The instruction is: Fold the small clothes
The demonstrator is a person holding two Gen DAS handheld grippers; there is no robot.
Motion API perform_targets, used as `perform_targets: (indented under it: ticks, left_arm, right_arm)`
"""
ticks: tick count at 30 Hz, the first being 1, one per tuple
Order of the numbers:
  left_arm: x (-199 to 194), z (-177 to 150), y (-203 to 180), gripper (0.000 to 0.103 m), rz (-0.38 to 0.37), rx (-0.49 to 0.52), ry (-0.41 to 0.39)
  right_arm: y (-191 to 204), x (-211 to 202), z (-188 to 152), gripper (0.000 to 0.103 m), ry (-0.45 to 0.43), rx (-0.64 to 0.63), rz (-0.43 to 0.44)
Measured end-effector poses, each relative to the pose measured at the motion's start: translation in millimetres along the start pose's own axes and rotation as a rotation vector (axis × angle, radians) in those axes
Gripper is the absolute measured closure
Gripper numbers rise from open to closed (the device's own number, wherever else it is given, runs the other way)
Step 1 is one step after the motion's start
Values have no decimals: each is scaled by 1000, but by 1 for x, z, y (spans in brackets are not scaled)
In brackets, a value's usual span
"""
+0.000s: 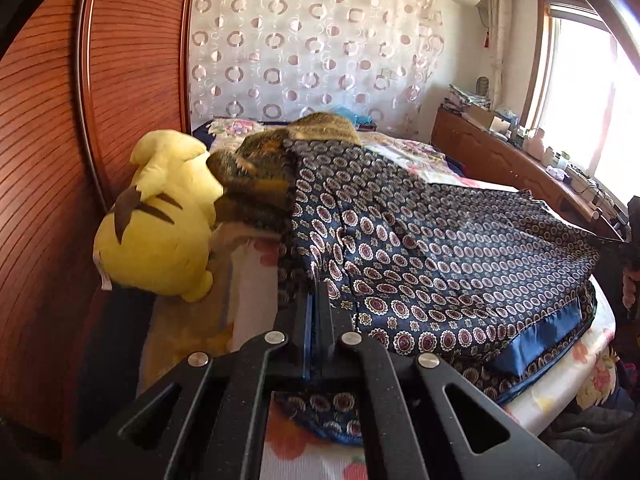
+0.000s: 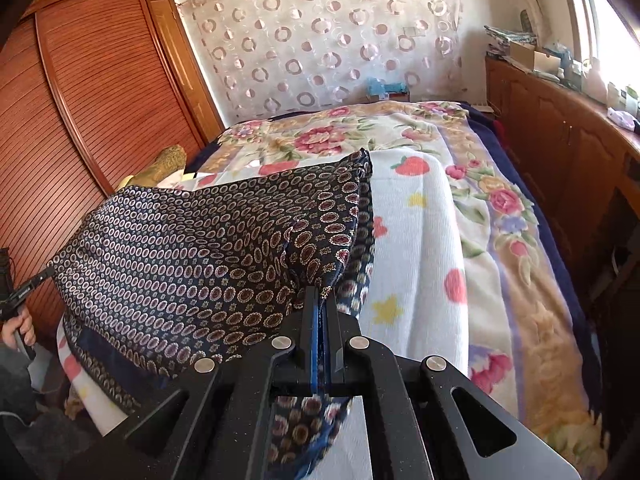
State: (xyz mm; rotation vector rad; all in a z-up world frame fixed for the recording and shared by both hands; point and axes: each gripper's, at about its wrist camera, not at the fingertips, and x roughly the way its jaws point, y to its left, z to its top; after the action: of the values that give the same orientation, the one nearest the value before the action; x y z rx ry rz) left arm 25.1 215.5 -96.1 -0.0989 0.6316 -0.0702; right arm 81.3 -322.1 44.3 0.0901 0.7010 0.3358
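A dark blue patterned garment (image 1: 440,248) with ring and flower motifs is stretched above the bed between my two grippers. My left gripper (image 1: 316,292) is shut on its left edge, the cloth pinched between the black fingers. My right gripper (image 2: 320,300) is shut on the opposite edge of the garment (image 2: 180,256), which sags away to the left in that view. A plain blue hem band (image 1: 536,340) shows along the garment's near side. In the right wrist view a hand (image 2: 22,326) holding the other gripper appears at the far left edge.
A yellow plush toy (image 1: 160,216) lies at the bed's left edge against a brown wardrobe (image 1: 60,160), beside a brown-patterned pillow (image 1: 260,184). A floral blanket (image 2: 500,208) and white fruit-print towel (image 2: 420,248) cover the bed. A cluttered wooden cabinet (image 2: 560,128) runs under the window at right.
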Motion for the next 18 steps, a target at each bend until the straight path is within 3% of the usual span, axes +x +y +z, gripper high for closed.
perform_targets:
  ticks: [6,9,13,18]
  left_arm:
    - [4,-10,4,101,16,-13,28]
    - [7,-17,-1,101,56,29,43]
    - [12,-20,-3,101,46,40,53]
    - [9,-19,-7,101,29,41,53]
  right_arm:
    - [7,-15,-11,102,-11,-8,0]
    - [8,-16,-19,102,1,-15,-11]
    - [11,-4,-25,102,46,-51,-62]
    - [9,2,-29,101,62,-40,-66]
